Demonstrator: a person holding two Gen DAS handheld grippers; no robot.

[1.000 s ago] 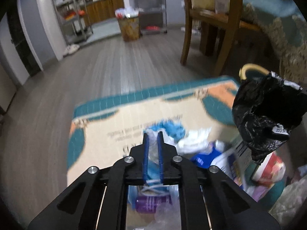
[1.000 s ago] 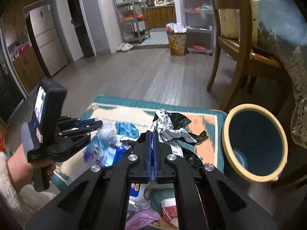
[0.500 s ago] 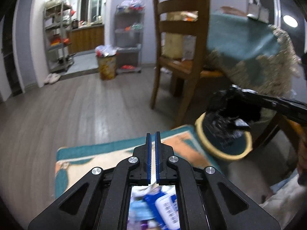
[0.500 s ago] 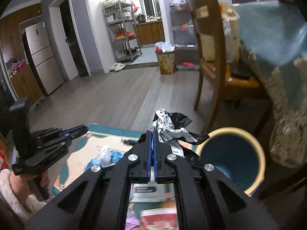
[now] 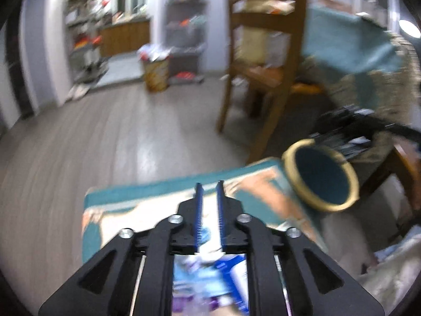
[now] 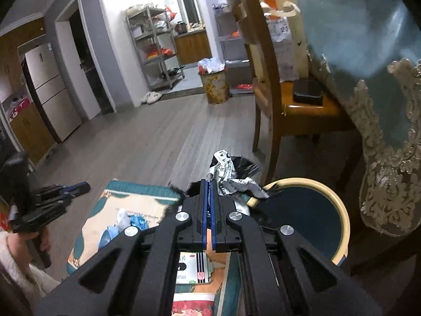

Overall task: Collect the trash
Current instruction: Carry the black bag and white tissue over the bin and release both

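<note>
Right gripper [image 6: 209, 184] clamped on crumpled black-and-white bag [image 6: 232, 175]; bag hangs at near rim of bin [image 6: 342, 216], not yet over opening. Carry bag further over bin's dark mouth before you release, low enough that light plastic won't drift out onto mat [image 6: 147, 197]. Watch chair leg [image 6: 271, 158] just behind.

Left gripper [image 5: 209, 187]: jaws have just been opening, narrow gap, nothing between them. Keep it clear over mat; remaining scraps [image 6: 131, 221] lie there for your next pick.
</note>
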